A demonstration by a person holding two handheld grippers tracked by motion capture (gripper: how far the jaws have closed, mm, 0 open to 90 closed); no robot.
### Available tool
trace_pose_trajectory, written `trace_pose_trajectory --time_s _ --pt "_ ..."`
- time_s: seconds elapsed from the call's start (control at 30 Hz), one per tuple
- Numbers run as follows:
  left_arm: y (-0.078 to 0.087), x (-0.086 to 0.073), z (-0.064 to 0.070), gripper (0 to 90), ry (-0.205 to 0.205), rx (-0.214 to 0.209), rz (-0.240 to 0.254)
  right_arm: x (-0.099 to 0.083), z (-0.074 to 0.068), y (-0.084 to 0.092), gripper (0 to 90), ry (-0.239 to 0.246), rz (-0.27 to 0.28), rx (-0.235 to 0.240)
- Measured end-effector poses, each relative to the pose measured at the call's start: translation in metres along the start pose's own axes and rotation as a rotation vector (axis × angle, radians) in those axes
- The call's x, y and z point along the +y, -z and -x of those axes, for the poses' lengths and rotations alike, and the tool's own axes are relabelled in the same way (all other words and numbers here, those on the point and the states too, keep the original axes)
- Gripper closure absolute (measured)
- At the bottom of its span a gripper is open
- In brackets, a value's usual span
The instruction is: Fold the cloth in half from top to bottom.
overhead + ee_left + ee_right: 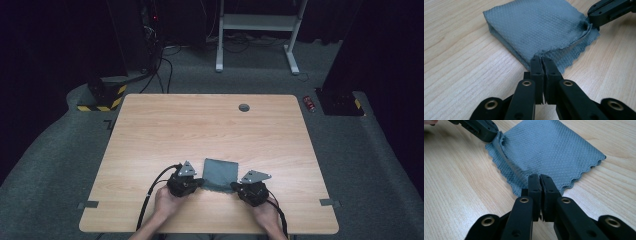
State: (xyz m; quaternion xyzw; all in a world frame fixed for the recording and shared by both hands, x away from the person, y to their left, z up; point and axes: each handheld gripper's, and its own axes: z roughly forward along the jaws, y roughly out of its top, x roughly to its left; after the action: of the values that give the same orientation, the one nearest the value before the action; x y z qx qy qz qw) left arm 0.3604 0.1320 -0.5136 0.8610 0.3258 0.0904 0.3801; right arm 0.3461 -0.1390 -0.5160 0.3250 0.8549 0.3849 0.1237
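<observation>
Each hand carried a matte black tool, the left tool and right tool alike. A grey three-cornered plate topped each, and a black cable trailed back. Brass-ringed rivets studded the linkages behind narrow, flat-faced jaws; forearms were bare.

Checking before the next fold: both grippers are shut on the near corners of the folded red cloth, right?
Not quite: the cloth is grey, not red, as the high view shows. The rest holds: the left gripper and the right gripper are each shut on a near corner.
</observation>
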Motion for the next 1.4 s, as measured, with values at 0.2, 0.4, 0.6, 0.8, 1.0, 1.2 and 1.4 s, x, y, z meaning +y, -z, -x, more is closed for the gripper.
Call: trace_pose_trajectory --time_s 0.2,0.4,0.6,0.8,1.0,1.2,1.4 --pt "0.004 -0.005 -0.001 85.1 0.009 0.000 0.000 -0.003 0.002 0.004 80.5 -0.015 0.009 0.007" --pt "0.017 -0.001 -0.003 78.0 0.013 0.025 0.038 0.000 0.005 0.015 79.3 -0.051 0.070 0.030" --pt "0.013 0.012 -0.001 67.8 0.024 0.010 0.056 0.008 0.007 0.013 79.6 -0.082 0.082 0.015" --pt "-0.007 0.012 0.005 60.4 -0.007 0.025 -0.024 0.009 0.001 -0.002 78.8 -0.052 0.027 0.005" --pt "-0.001 0.000 0.005 54.9 -0.011 0.037 -0.039 -0.004 -0.001 0.002 75.0 -0.010 -0.021 -0.017" --pt "0.008 0.004 -0.003 51.1 0.028 0.021 -0.007 -0.004 0.014 0.011 74.4 -0.079 0.024 -0.036" --pt "0.000 0.031 -0.018 49.1 0.062 0.068 0.029 0.013 0.030 0.004 72.3 -0.138 0.049 -0.078"
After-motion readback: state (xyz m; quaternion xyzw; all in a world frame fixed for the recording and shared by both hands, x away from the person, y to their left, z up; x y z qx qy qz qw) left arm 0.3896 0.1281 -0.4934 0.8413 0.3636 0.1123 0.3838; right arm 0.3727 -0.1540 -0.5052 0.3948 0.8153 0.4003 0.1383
